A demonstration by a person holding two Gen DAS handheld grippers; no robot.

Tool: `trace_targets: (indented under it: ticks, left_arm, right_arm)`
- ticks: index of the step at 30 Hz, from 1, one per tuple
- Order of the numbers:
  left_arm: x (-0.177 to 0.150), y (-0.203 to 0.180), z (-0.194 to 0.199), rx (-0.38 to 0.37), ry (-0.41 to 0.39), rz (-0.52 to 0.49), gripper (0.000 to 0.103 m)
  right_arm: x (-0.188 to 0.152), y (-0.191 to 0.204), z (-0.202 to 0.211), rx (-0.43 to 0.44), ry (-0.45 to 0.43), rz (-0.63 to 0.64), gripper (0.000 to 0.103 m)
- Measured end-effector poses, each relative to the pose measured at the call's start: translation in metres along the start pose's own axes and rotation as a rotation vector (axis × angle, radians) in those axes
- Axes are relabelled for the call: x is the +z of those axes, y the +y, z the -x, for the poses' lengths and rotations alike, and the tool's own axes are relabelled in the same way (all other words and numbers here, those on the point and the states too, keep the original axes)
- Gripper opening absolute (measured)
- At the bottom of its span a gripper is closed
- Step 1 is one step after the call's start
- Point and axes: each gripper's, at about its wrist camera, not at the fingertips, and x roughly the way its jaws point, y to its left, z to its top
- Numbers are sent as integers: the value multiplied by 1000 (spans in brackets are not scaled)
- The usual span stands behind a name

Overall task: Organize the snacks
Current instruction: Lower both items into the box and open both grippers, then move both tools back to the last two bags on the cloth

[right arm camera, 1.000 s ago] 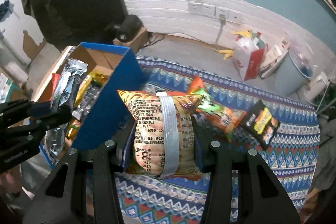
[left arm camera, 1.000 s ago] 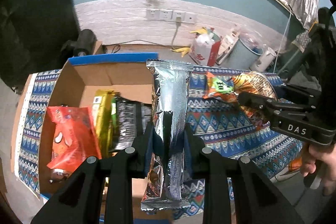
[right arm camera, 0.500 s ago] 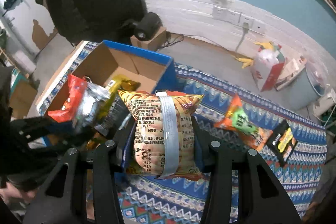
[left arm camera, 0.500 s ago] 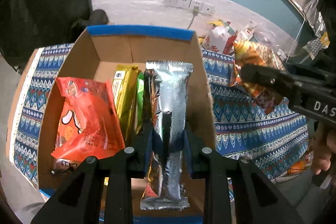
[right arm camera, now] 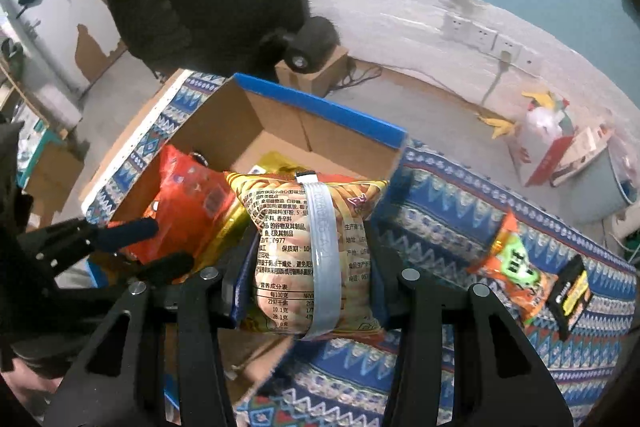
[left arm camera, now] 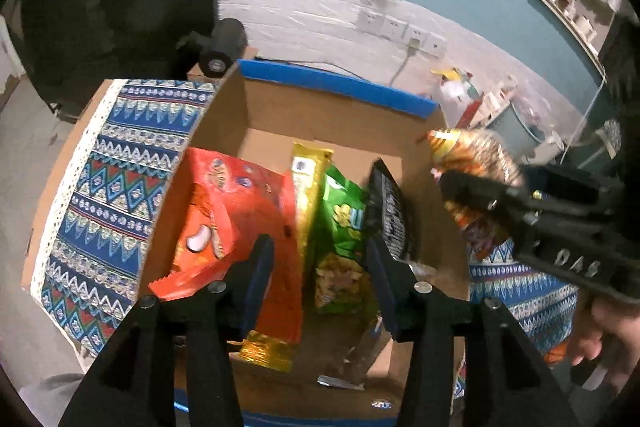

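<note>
My left gripper (left arm camera: 320,259) is open and empty above the cardboard box (left arm camera: 332,87). The box holds a red bag (left arm camera: 232,211), a gold packet (left arm camera: 306,183), a green bag (left arm camera: 340,227) and a dark packet (left arm camera: 390,215). A silver packet (left arm camera: 356,359) lies at the box's near end below my left fingers. My right gripper (right arm camera: 308,267) is shut on a yellow-orange snack bag (right arm camera: 308,239) and holds it over the box's right edge (right arm camera: 320,103); this bag also shows in the left wrist view (left arm camera: 472,155).
The box stands on a blue patterned cloth (right arm camera: 440,223). An orange-green bag (right arm camera: 516,267) and a black-yellow packet (right arm camera: 570,291) lie on the cloth at the right. A black round device (right arm camera: 312,39) sits behind the box. Bags and bins (right arm camera: 548,143) stand by the far wall.
My left gripper has opened and let go of the silver packet, which now lies in the box. My right gripper has carried the yellow-orange bag left, to the box's edge.
</note>
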Motion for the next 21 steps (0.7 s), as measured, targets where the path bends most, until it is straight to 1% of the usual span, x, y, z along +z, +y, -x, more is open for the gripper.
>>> trace_targets:
  ticks: [2,4,9,14,17,19,21]
  left_arm:
    - [3,5,2,5,-8,11,51]
    - [5,11,5,6,-17,28,56]
    - [5,20,7,3,-26,54,56]
    - [4,20,6,5,-23,66,57]
    - [5,17,4,-1,-11,74,60]
    - [6,13,3,-4,-11,77,62]
    - [6,7,2,-3,-8,71,62]
  right_arm:
    - [2,4,-5,8,7,0,46]
    - [5,6,-10,15,12,-4,46]
    - [11,13,-22,47,32,-18,46]
    - [16,12,-34,87,60,-35,48]
    - [17,6,-37,97,66,-61,49]
    - [16,1,-34,100,64,-75,51]
    - [15,-3,-28,102,56,-78,56]
